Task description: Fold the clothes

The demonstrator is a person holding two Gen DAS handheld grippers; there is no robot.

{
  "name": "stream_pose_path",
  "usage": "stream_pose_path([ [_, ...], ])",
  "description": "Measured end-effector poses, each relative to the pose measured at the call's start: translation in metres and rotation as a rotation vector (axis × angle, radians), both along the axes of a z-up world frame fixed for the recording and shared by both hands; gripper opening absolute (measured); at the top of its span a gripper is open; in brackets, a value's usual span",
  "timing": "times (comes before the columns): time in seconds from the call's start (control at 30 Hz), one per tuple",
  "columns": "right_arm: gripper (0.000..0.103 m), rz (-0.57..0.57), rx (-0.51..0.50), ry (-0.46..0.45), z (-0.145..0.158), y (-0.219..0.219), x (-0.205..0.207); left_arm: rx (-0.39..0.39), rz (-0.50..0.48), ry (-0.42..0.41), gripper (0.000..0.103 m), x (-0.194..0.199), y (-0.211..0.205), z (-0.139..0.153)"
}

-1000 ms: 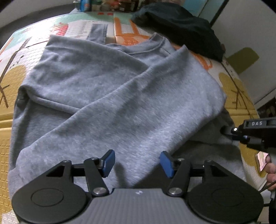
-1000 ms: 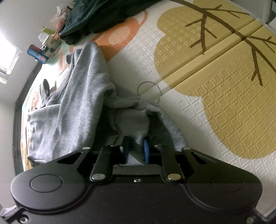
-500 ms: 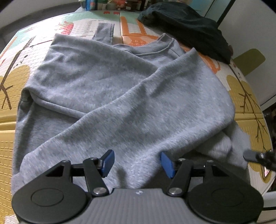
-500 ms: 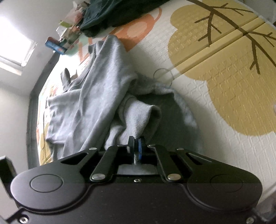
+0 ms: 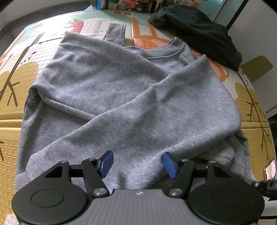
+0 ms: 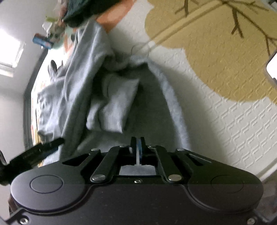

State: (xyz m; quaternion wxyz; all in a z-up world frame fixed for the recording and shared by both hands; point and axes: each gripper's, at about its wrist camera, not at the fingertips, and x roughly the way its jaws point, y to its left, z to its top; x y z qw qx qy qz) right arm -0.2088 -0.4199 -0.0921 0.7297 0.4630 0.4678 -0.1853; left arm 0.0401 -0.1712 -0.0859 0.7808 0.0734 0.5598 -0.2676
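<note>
A grey sweatshirt (image 5: 121, 97) lies spread on the patterned play mat (image 5: 10, 135), with one sleeve folded across its body and the collar at the far side. My left gripper (image 5: 138, 163) hovers over the near hem. Its jaws are opening, and the blue pads (image 5: 107, 161) stand apart above the cloth without pinching it. In the right wrist view my right gripper (image 6: 137, 147) is at the sweatshirt's (image 6: 110, 103) side edge. Its jaws are opening slightly, and a thin strip of grey cloth sits between the nearly closed pads. A cuff hangs bunched just ahead of them.
A dark garment (image 5: 199, 32) is heaped at the mat's far right corner. Bottles and boxes (image 5: 121, 3) line the far edge. A phone-like object (image 6: 271, 67) lies on the mat to the right of the sweatshirt. A white wall stands on the right.
The right gripper closed on the sweatshirt's edge and drew it sideways and slightly up, slipping toward the lower right corner of the left view. The left gripper stayed over the hem, its pads spreading a little.
</note>
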Motion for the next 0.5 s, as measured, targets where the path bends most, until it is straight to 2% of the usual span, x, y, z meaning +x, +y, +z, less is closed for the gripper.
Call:
stream_pose_path([
  [0.1,0.014,-0.019,-0.015,-0.032,0.007,-0.007,-0.001,-0.016,-0.017,-0.007,0.066,-0.002,-0.001,0.004],
  [0.17,0.025,-0.029,-0.029,-0.041,0.012,-0.010,0.001,-0.050,-0.050,-0.015,0.066,-0.007,-0.003,0.009],
  [0.37,0.027,-0.049,-0.030,-0.060,0.015,-0.016,0.010,-0.141,-0.193,-0.021,0.068,-0.028,-0.021,0.027],
  [0.5,0.030,-0.060,-0.021,-0.069,0.011,-0.017,0.016,-0.167,-0.295,0.000,0.070,-0.049,-0.040,0.028],
])
